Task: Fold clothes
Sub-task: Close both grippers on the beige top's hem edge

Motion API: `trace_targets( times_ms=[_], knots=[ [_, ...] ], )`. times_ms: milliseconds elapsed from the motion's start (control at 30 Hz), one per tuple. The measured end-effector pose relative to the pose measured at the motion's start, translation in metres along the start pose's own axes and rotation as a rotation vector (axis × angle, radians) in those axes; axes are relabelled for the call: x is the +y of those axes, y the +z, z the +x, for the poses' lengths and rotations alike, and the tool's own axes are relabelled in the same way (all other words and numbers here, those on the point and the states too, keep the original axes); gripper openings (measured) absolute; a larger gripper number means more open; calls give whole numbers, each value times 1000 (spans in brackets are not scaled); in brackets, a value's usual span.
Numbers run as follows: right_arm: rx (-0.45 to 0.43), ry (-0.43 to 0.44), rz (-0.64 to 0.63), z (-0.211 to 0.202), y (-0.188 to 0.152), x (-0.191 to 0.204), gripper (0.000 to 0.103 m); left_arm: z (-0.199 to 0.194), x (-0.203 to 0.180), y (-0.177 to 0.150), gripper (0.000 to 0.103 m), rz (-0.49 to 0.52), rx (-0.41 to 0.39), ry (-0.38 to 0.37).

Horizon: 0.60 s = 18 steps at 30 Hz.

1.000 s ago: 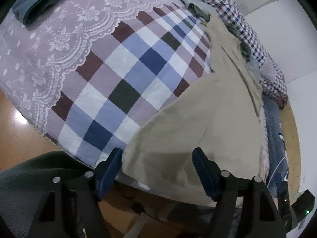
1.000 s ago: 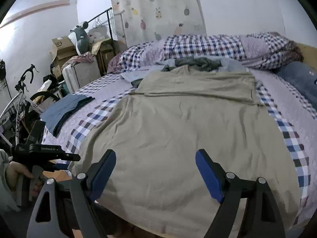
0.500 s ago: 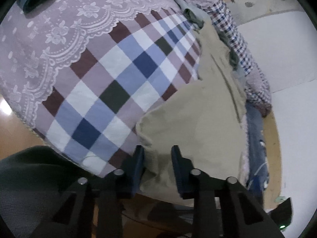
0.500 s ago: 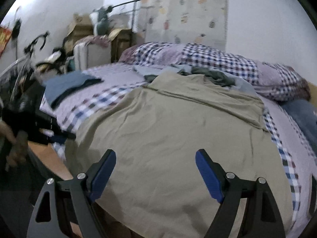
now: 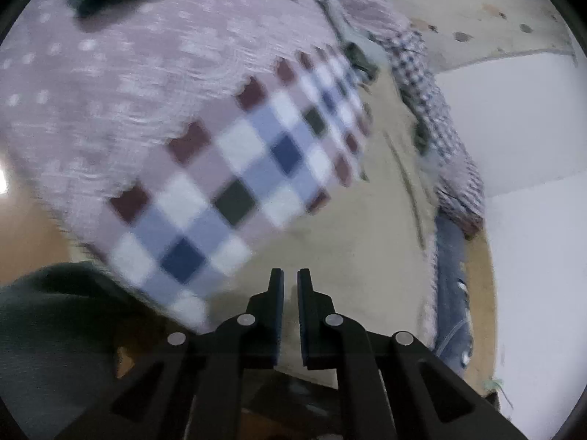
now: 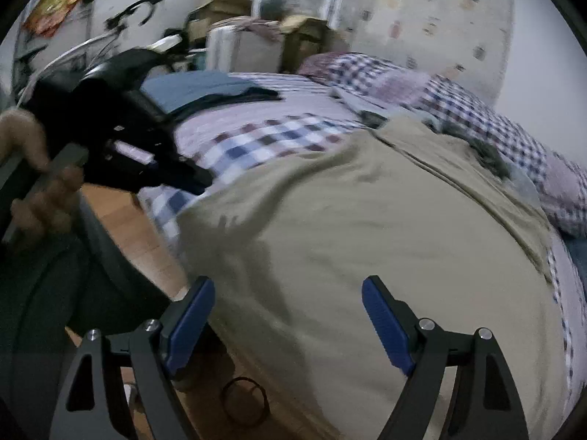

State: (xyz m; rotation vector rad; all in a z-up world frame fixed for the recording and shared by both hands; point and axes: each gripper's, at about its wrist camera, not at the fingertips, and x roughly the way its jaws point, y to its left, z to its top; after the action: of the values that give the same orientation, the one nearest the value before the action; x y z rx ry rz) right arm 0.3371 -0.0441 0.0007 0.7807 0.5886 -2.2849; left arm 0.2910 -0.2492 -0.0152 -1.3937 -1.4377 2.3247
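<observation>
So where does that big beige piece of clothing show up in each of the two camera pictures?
Left wrist view: the beige garment fills the lower middle and right, running down between the nearly shut fingers of the left gripper.
Right wrist view: it covers the centre and lower right, ahead of the open right gripper.
Shared landmark: the checked bedspread beside it.

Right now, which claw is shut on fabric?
The left claw: its jaws are pinched on the beige garment's edge. The right claw hovers wide open above it.

A bicycle (image 6: pixel 110 33), cardboard boxes (image 6: pixel 223 0) and a patterned curtain (image 6: pixel 440 18) stand beyond the checkered bedspread (image 6: pixel 256 143).
</observation>
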Motion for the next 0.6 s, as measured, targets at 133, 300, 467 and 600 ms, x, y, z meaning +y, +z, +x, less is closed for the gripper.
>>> trace_targets(
  times_ms=[133, 300, 467, 600],
  knots=[
    [8, 29, -65, 11, 2, 21, 85, 3, 15, 3, 16, -6, 29, 75],
    [13, 45, -52, 18, 3, 25, 86, 14, 16, 3, 55, 6, 65, 65],
    [31, 44, -20, 21, 0, 17, 86, 25, 11, 8, 64, 1, 73, 68],
    [17, 40, 22, 17, 2, 9, 86, 32, 8, 7, 64, 17, 77, 90]
  ],
)
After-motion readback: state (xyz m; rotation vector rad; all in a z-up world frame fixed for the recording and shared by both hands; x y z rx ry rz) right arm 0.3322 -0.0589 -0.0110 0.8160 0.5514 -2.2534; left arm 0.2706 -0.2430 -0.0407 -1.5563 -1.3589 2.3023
